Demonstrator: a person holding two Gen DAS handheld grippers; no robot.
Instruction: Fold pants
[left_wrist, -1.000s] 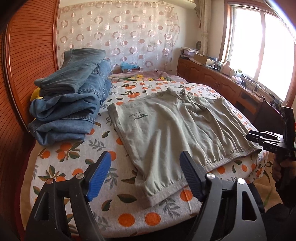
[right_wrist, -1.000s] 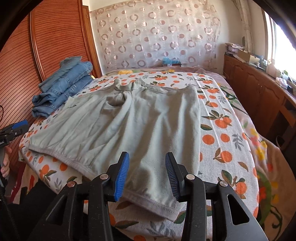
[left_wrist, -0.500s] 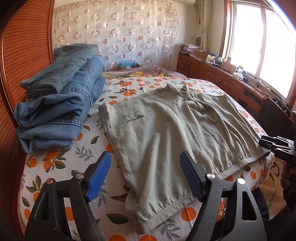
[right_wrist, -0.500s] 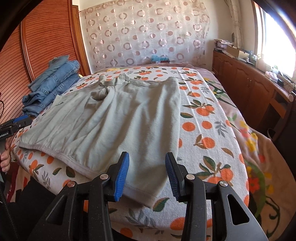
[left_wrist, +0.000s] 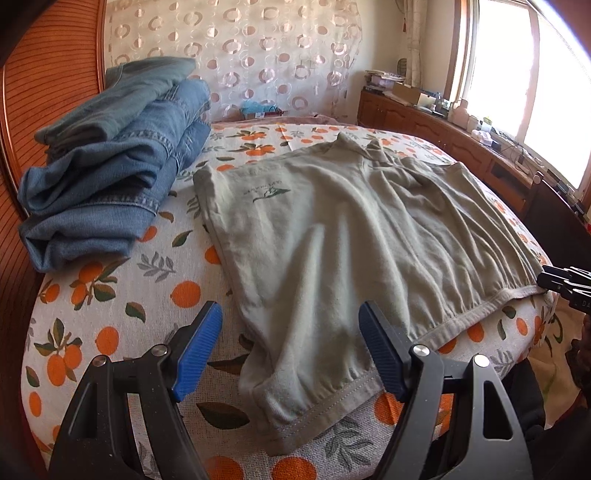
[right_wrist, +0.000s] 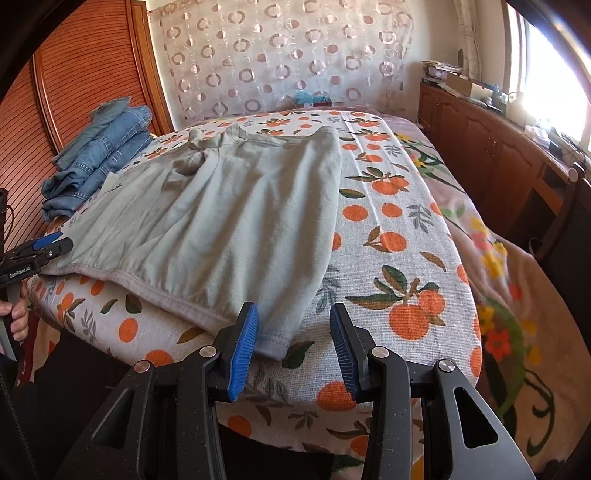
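Observation:
Grey-green pants (left_wrist: 351, 236) lie flat across the bed, waistband along the near edge; they also show in the right wrist view (right_wrist: 236, 221). My left gripper (left_wrist: 291, 350) is open and empty, its blue pads straddling the near left waistband corner just above the cloth. My right gripper (right_wrist: 291, 343) is open and empty, just short of the near right waistband corner (right_wrist: 275, 345). The right gripper shows at the right edge of the left view (left_wrist: 565, 284), and the left gripper at the left edge of the right view (right_wrist: 40, 249).
A stack of folded blue jeans (left_wrist: 110, 166) sits at the bed's left side by the wooden headboard (left_wrist: 44, 74). The orange-print bedspread (right_wrist: 399, 258) covers the bed. A wooden cabinet (right_wrist: 491, 147) with clutter runs along the window wall at the right.
Both grippers have moved in toward the near waistband; the left one now straddles the left corner. The right gripper has opened wider. The pants have not moved.

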